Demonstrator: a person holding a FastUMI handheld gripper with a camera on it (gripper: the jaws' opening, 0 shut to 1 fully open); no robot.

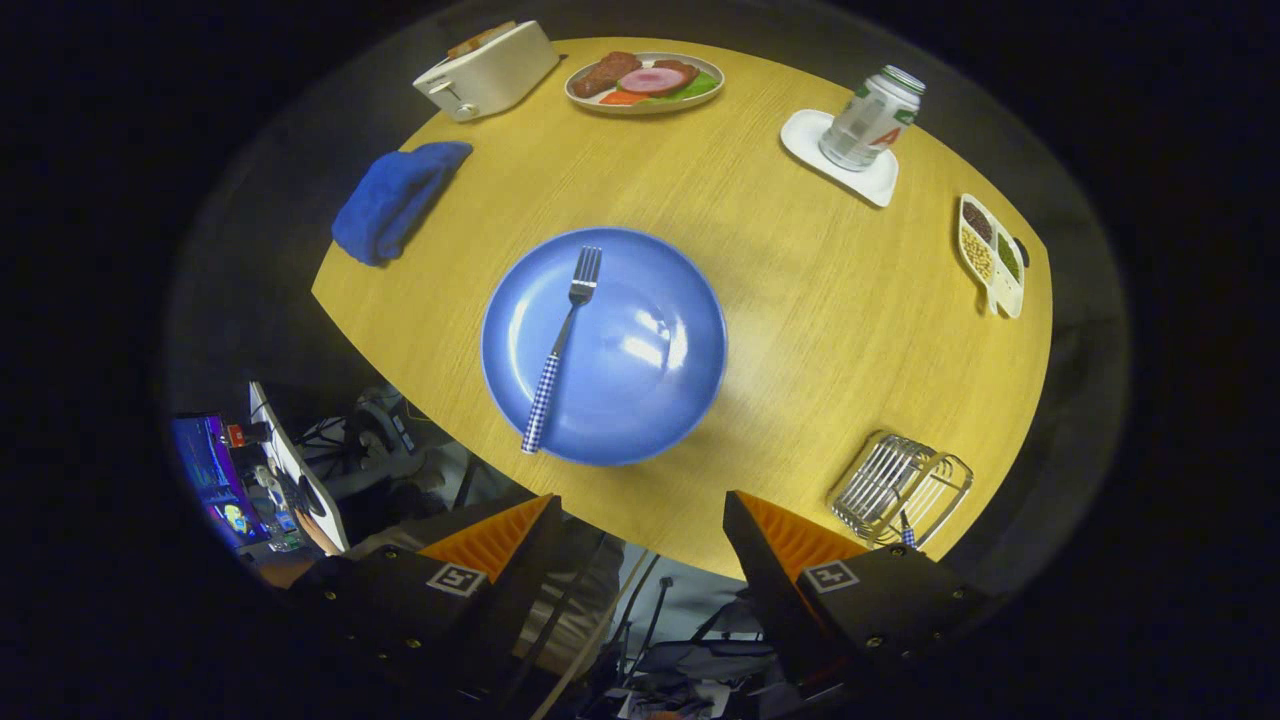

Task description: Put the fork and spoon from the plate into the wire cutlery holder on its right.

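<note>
Fork (560,345) alone on plate (650,400); checked handle in holder (900,488), lower right. Hand-held gripper (640,530) apart, empty: best pinched mid-handle, squarely.

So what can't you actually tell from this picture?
- Wire cutlery holder: its near end is hidden behind one finger of the open gripper; a checked handle tip pokes out, but which utensil it is cannot be told.
- Divided snack dish: contents too small to identify.
- Toaster: what sits in its slots is unclear.

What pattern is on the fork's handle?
A small blue-and-white check, clearest in the gripper view on the fork lying on the blue plate.
</note>
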